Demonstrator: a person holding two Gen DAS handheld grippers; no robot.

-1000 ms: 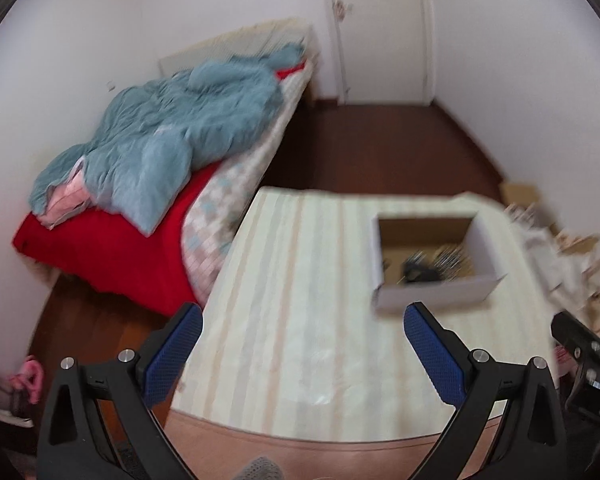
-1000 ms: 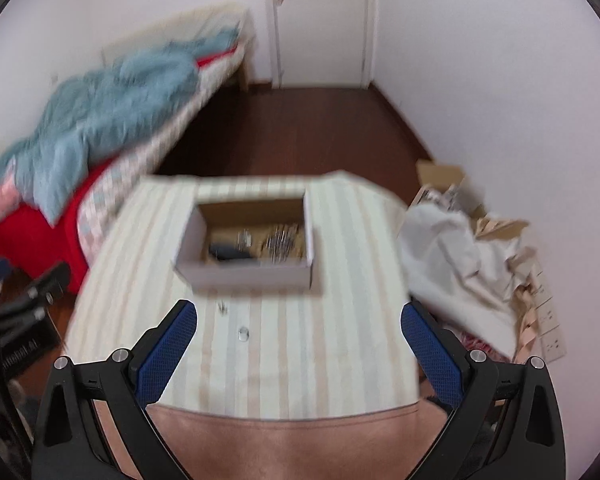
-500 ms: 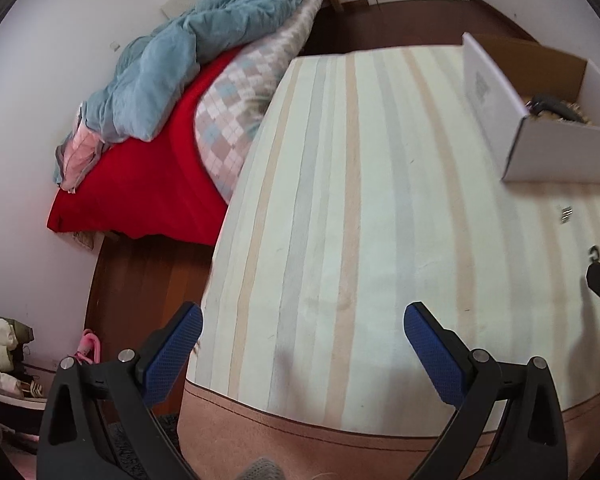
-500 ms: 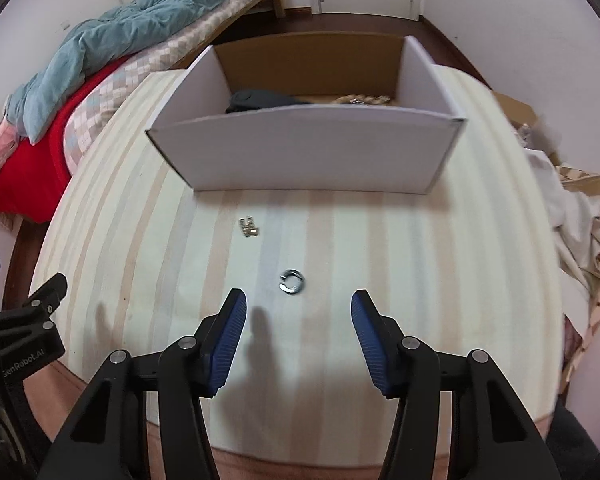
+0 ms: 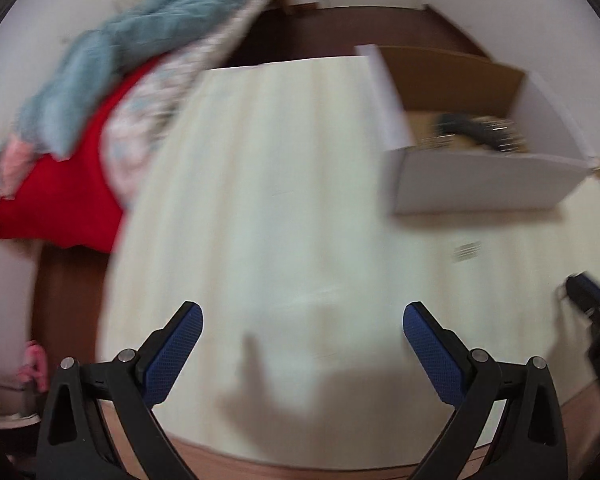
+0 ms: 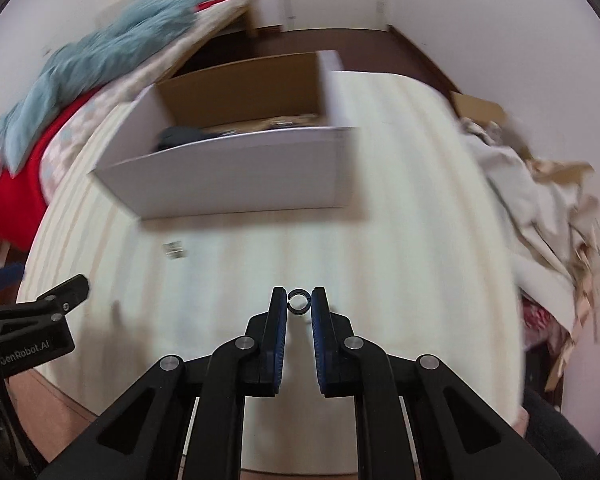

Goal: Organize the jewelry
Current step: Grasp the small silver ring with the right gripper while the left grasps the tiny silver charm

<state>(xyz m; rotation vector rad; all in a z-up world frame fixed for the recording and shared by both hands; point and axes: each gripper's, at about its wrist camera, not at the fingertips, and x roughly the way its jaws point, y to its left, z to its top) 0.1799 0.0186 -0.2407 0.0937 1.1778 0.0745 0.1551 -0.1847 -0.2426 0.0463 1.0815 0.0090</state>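
Two black claws with blue ribbed pads work over a table covered in a pale cream striped cloth (image 6: 400, 240). Between the tips of the right claw (image 6: 299, 301) sits a small dark open metal ring (image 6: 299, 301); its jaws have just been closing and now stand nearly together with the ring caught between the pads, the ring lying low against the cloth. Beyond that claw and a little to its left stands an open white cardboard box with a brown inside (image 6: 236, 176), holding a dark object and a blurred tangle of small metallic pieces. Nearer, off to the claw's left and in front of the box, a small silvery clip-like piece (image 6: 174, 249) lies on the cloth, too blurred to tell more. At the left edge of the right wrist view the body of the other tool shows white lettering that reads "GenRobot.AI" (image 6: 24, 346), with its first letter partly cut off. The left claw (image 5: 302, 320) has its jaws spread wide apart over bare cloth with nothing between them; the white box (image 5: 480, 188) lies ahead of it to the right. Far to the left of both claws is a bed with a red sheet and a rumpled teal blanket (image 5: 112, 68). To the right of the right claw lies a heap of crumpled pale cloth and brown cardboard scraps (image 6: 540, 200).
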